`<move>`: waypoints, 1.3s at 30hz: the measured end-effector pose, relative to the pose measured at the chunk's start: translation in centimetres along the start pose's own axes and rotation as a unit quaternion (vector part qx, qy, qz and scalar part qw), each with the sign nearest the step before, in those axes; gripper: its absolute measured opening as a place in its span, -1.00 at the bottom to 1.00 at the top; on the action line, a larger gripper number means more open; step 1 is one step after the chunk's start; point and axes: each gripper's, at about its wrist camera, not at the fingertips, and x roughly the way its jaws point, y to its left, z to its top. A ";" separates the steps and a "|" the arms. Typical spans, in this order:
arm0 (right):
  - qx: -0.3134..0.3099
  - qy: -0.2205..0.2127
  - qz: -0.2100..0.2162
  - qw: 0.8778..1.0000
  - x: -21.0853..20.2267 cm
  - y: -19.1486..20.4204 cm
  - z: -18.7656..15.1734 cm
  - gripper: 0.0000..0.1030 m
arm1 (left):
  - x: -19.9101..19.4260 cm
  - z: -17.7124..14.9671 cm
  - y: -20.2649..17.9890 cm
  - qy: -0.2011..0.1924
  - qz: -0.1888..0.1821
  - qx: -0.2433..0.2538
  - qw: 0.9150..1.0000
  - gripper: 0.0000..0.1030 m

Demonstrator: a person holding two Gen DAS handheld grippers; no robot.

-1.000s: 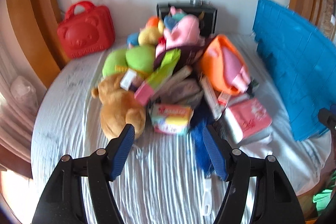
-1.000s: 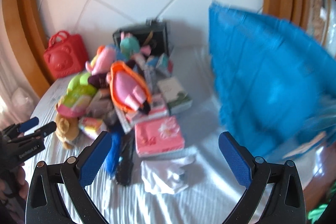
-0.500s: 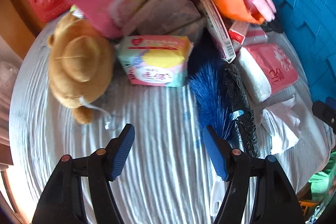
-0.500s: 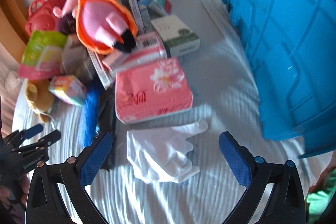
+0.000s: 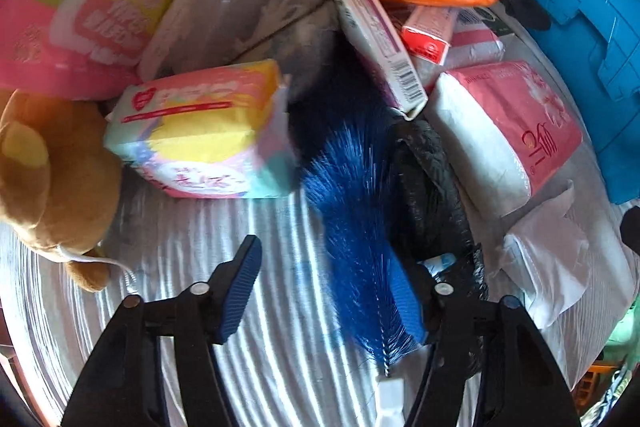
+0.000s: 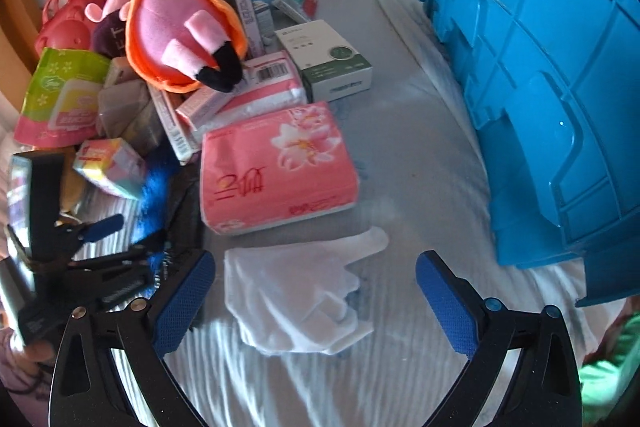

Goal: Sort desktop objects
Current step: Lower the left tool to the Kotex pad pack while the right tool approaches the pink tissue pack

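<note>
A: What's different from a second ago?

B: Both grippers are lower and tipped down at the pile. The red bag and the wall have dropped out of the left wrist view, which now fills with the near edge of the heap on the white ribbed cloth (image 5: 280,307).

A: And the left gripper (image 5: 328,291)?

B: Its jaws have just been closing a little, but they are still apart and press on nothing. The blue bristle brush (image 5: 356,227) lies between them, hard against the inner face of the right-hand jaw, its white handle running back under the gripper. The pastel pink-and-yellow tissue packet (image 5: 204,131) sits just ahead of the left-hand jaw, and the brown plush bear (image 5: 48,183) is out past it.

A: So the brush is the pick?

B: That's my read: a grasp being lined up, not yet made.

A: The right gripper (image 6: 316,303)?

B: Jaws wide open, holding nothing. The crumpled white cloth glove (image 6: 296,299) lies between them. Ahead sits the pink flower-printed tissue pack (image 6: 276,167); the big blue plastic crate (image 6: 540,87) stands out past the right-hand jaw.

A: Progress?

B: The heap looks unsorted; this looks like an early pick.
</note>
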 end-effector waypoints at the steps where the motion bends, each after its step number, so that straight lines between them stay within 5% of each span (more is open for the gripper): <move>1: 0.001 0.002 0.000 1.000 0.1 -0.1 0.0 0.94 | -0.2 -0.2 0.4 0.000 -0.001 -0.002 1.000 0.09; 7: -0.006 0.003 0.013 1.000 0.7 0.8 0.5 0.86 | -2.4 -1.6 3.9 0.002 0.001 -0.026 1.000 0.08; 11: -0.017 -0.003 0.023 1.000 0.9 2.1 1.5 0.92 | -6.0 -0.7 4.3 -0.043 0.021 -0.020 0.999 0.10; 13: -0.018 -0.005 0.024 1.000 1.1 2.5 2.1 0.96 | -6.8 0.4 4.3 -0.059 0.025 -0.022 0.998 0.29; 20: -0.018 -0.004 0.016 1.000 1.4 2.6 3.0 0.99 | -2.9 4.5 3.8 -0.037 0.060 -0.022 0.997 0.29; 24: -0.017 0.005 0.014 1.000 2.0 2.3 3.2 1.00 | -1.5 5.2 2.6 -0.046 0.099 0.004 0.994 0.63; 26: -0.013 0.008 0.009 1.000 2.5 2.0 3.4 1.00 | -1.0 5.2 2.4 -0.054 0.123 0.009 0.991 0.63; 28: -0.007 0.014 0.004 1.000 3.0 1.7 3.7 1.00 | -1.4 4.7 2.7 -0.062 0.132 0.005 0.989 0.33; 31: -0.005 0.018 0.012 1.000 3.3 1.7 3.7 1.00 | -2.8 3.3 4.3 -0.060 0.092 -0.021 0.994 0.16; 36: -0.035 0.017 0.047 0.998 2.9 4.2 3.9 1.00 | -4.6 -0.5 8.2 -0.051 0.047 -0.070 0.995 0.13; 39: -0.058 0.018 0.056 0.997 3.4 6.4 4.3 1.00 | -5.4 -3.0 10.7 -0.040 0.073 -0.081 0.993 0.12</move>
